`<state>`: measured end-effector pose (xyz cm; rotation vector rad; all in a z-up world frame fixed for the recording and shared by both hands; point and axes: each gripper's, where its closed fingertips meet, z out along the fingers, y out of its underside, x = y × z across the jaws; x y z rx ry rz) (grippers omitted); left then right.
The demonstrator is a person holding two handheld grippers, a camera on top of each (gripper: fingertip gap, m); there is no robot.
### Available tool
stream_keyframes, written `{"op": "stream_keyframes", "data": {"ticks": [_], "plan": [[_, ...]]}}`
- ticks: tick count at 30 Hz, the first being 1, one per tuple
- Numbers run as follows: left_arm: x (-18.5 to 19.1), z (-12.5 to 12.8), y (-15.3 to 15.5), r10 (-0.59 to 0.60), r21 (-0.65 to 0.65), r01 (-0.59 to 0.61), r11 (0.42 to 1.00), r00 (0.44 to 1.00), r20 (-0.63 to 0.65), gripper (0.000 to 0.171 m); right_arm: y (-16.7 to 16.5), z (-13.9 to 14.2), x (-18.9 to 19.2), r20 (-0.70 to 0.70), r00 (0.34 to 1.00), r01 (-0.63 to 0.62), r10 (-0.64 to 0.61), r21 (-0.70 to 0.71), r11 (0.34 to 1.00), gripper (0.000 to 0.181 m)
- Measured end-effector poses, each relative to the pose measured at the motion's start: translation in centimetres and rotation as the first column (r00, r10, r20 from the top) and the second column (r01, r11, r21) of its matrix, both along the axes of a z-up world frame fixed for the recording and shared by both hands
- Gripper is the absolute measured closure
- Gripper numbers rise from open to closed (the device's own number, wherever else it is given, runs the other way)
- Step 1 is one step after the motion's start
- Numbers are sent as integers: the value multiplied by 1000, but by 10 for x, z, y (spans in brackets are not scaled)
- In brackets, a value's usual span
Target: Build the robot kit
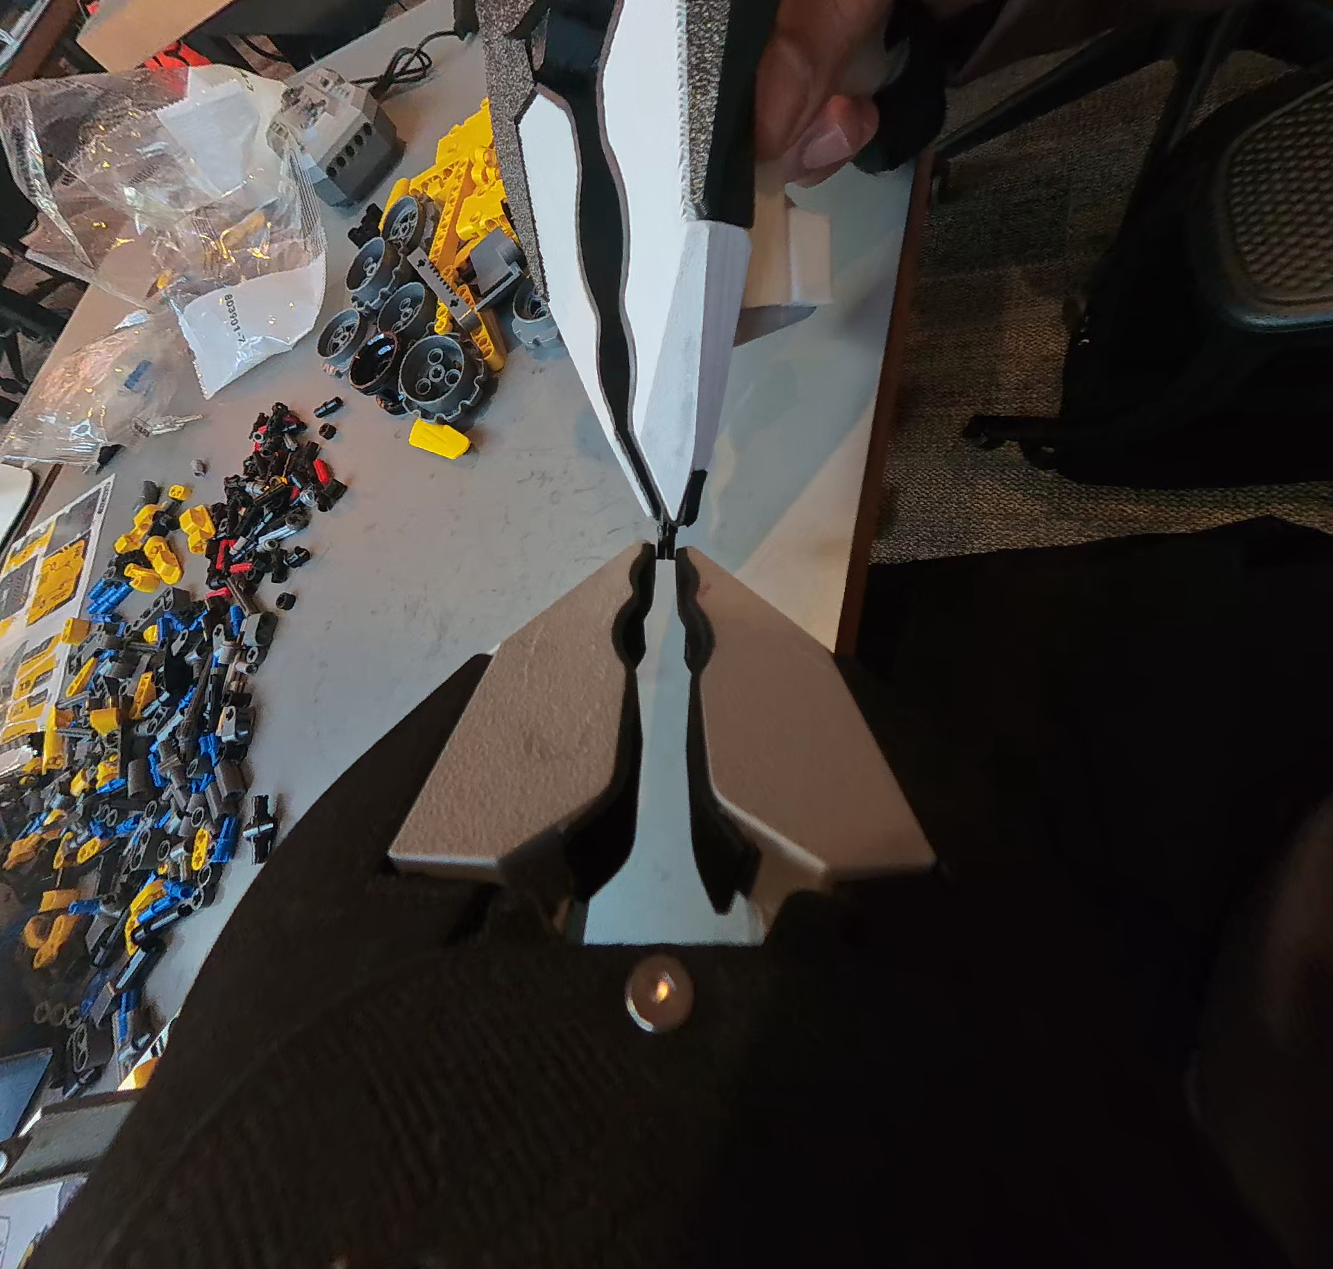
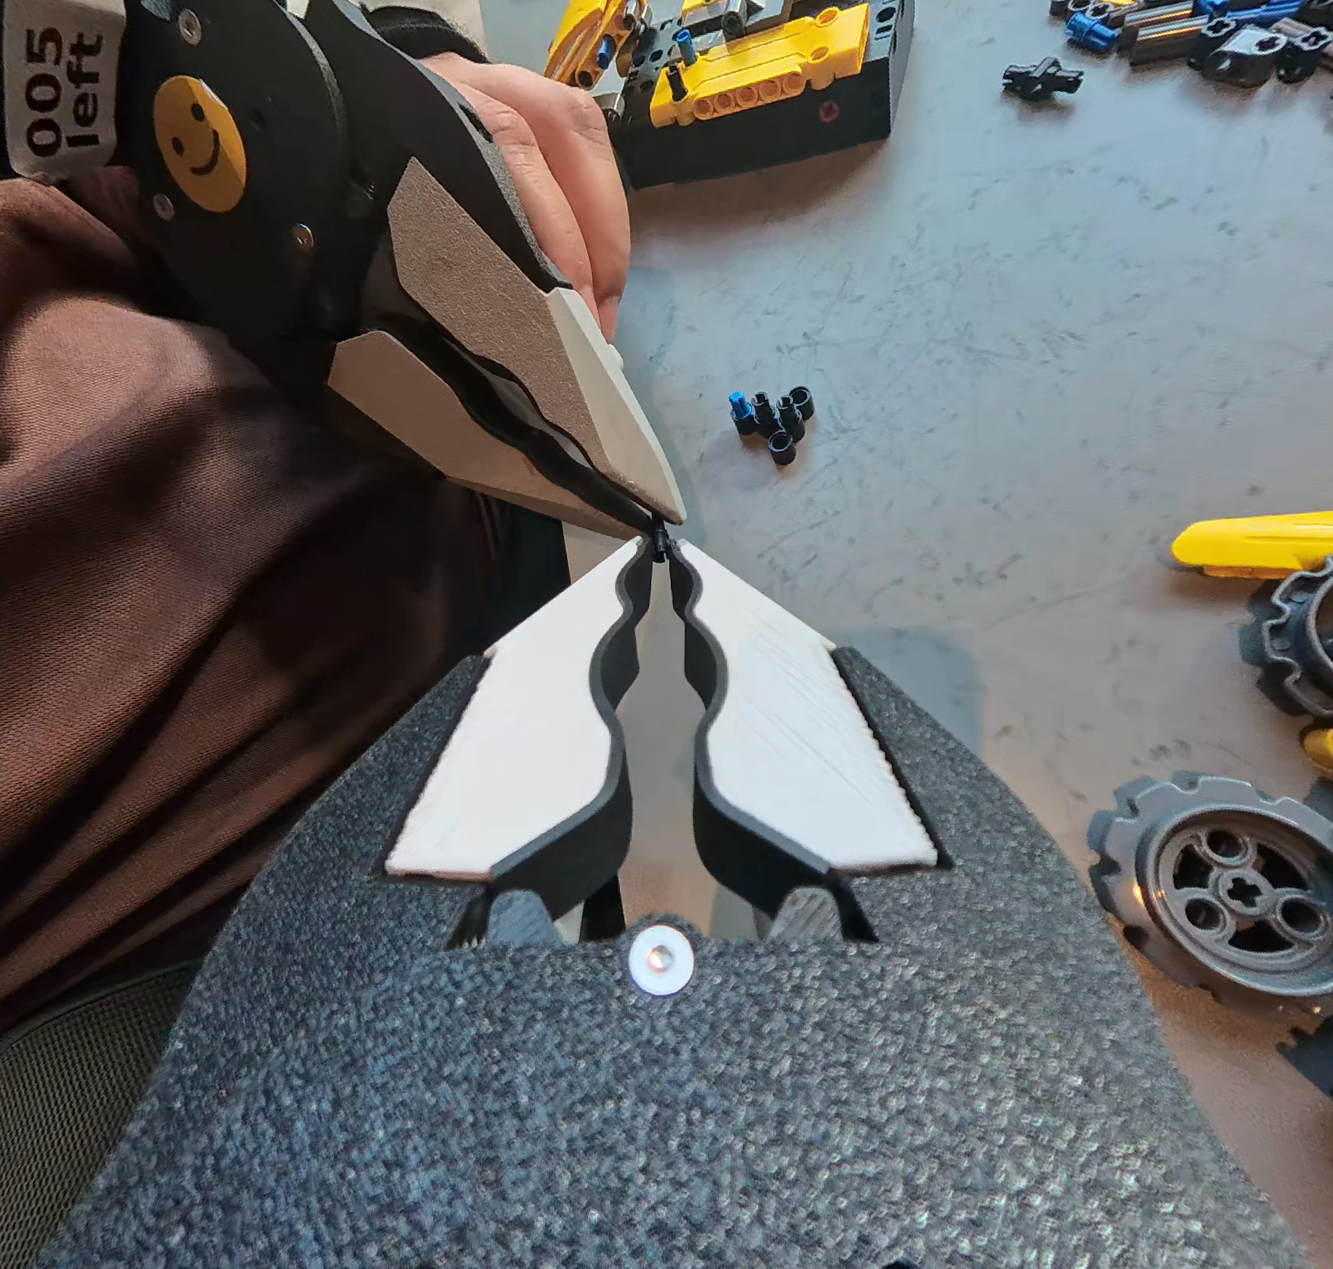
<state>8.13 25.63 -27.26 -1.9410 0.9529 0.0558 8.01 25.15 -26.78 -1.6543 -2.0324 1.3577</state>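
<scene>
Grippers meeting tip to tip above the table's near edge: left gripper and right gripper both clenched on one small black pin, loose parts pile well apart

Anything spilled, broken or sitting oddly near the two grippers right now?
Nothing looks damaged. Left gripper and right gripper meet tip to tip on one tiny black pin above the table. Loose pin cluster lies nearby.
</scene>
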Motion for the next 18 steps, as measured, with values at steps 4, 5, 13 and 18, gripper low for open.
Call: {"op": "stream_keyframes", "data": {"ticks": [4, 5, 13, 18], "plan": [[0, -1, 0, -3, -2, 3, 1000, 1000, -7, 169, 0, -1, 0, -1, 1000, -1, 1, 10, 1000, 180], [0, -1, 0, -2, -2, 2, 1000, 1000, -10, 169, 0, -1, 0, -1, 1000, 0, 0, 13, 1000, 180], [-2, -2, 1, 30, -30, -30, 999, 1000, 4, 170, 1, -1, -1, 1, 1000, 11, -11, 15, 1000, 180], [-2, -5, 0, 30, -36, -30, 999, 999, -15, 171, 1, -3, -2, 6, 1000, 14, -14, 16, 1000, 180]]}}
